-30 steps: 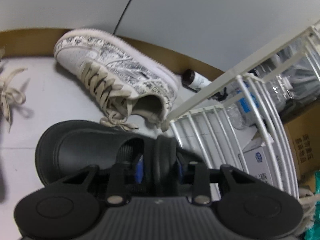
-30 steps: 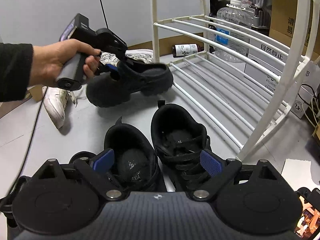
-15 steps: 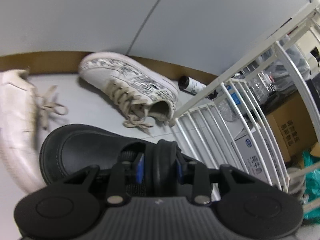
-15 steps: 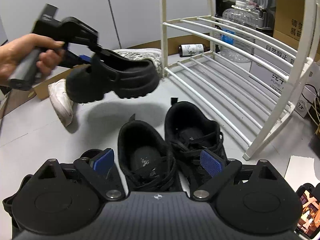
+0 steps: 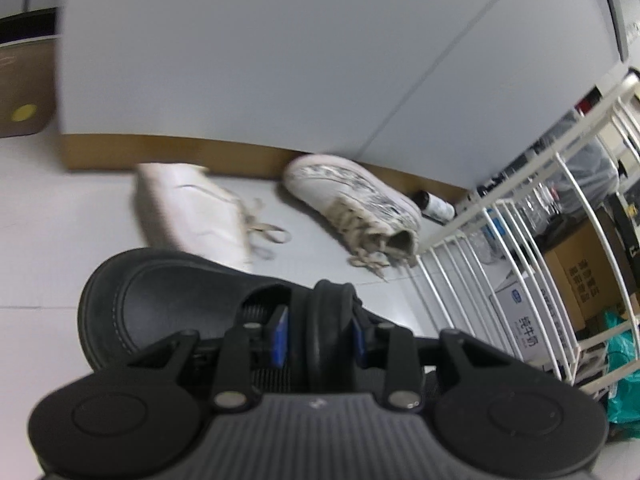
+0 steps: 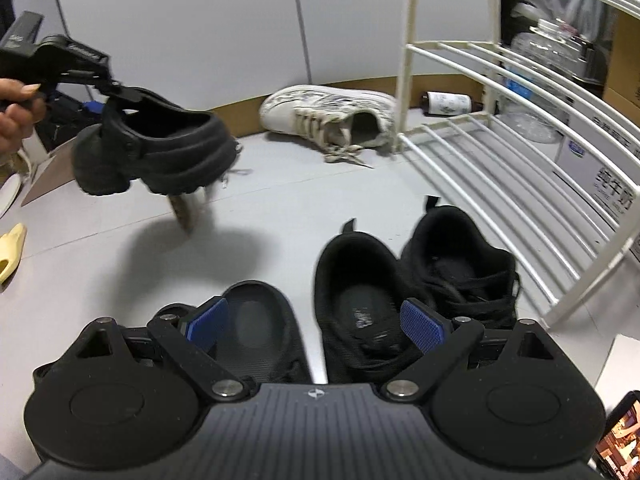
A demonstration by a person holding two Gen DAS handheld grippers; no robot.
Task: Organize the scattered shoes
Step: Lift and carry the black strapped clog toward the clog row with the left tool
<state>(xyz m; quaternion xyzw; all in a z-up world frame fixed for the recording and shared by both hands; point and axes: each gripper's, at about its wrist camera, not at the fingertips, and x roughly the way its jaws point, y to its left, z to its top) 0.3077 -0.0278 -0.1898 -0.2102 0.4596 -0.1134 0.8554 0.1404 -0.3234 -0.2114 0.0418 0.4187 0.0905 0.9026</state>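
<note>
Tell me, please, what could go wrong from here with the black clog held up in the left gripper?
1. The left gripper pinches only the clog's heel strap, so the hanging shoe could swing or slip out.
2. It hangs above the floor; a drop could land it on the white sneaker below.
3. The rack's bars could snag the chunky sole.

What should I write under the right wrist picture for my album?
Left tongs lift a chunky black shoe off the floor while open right tongs wait above black sneakers.
</note>
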